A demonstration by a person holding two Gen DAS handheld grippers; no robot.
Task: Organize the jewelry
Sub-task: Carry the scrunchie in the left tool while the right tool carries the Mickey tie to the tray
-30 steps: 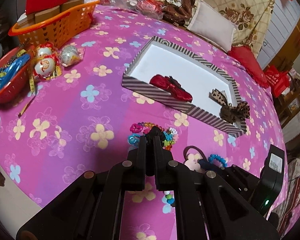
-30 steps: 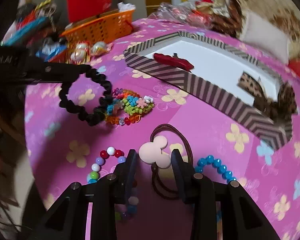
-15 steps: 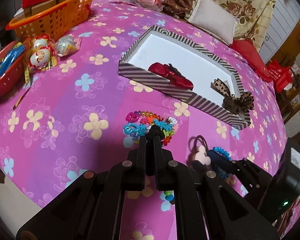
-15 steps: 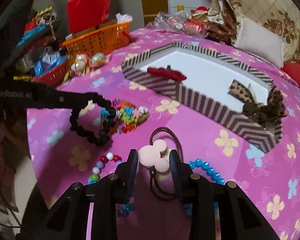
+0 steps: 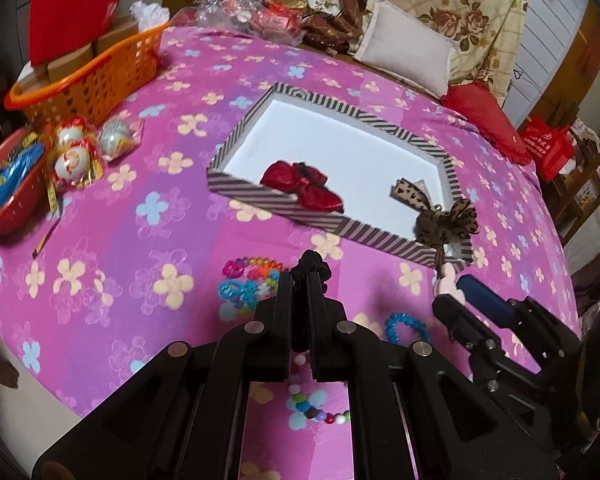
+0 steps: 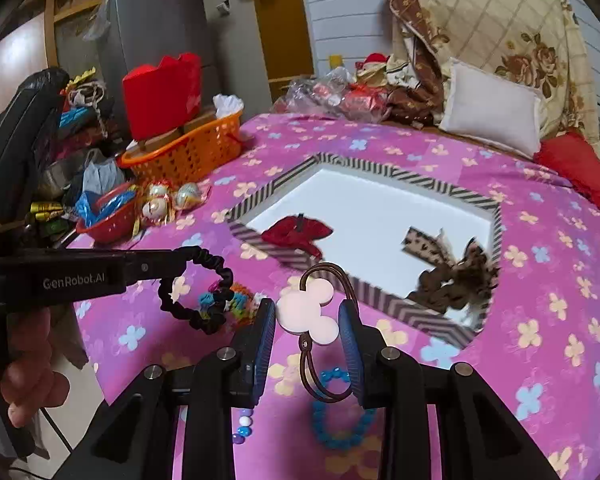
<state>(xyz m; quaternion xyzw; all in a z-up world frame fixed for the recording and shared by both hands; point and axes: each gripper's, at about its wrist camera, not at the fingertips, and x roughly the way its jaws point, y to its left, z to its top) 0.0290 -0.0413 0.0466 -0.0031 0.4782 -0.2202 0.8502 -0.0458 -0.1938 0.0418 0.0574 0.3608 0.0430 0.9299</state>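
Observation:
My left gripper is shut on a black scrunchie, which hangs above the pink flowered bedspread; in the right wrist view the scrunchie dangles as a loop. My right gripper is shut on a pink mouse-shaped hair tie, lifted off the bed, its brown elastic trailing below. Ahead lies a striped box that holds a red bow and a leopard bow. A colourful bracelet pile, a blue bead bracelet and a mixed bead bracelet lie on the bedspread.
An orange basket, a red bowl and wrapped balls sit at the left. A white pillow and a red cushion lie behind the box. The bed's edge runs close below the grippers.
Both grippers have risen. The pink hair tie has come up off the bedspread in the right gripper. The scrunchie has been carried higher, towards the box.

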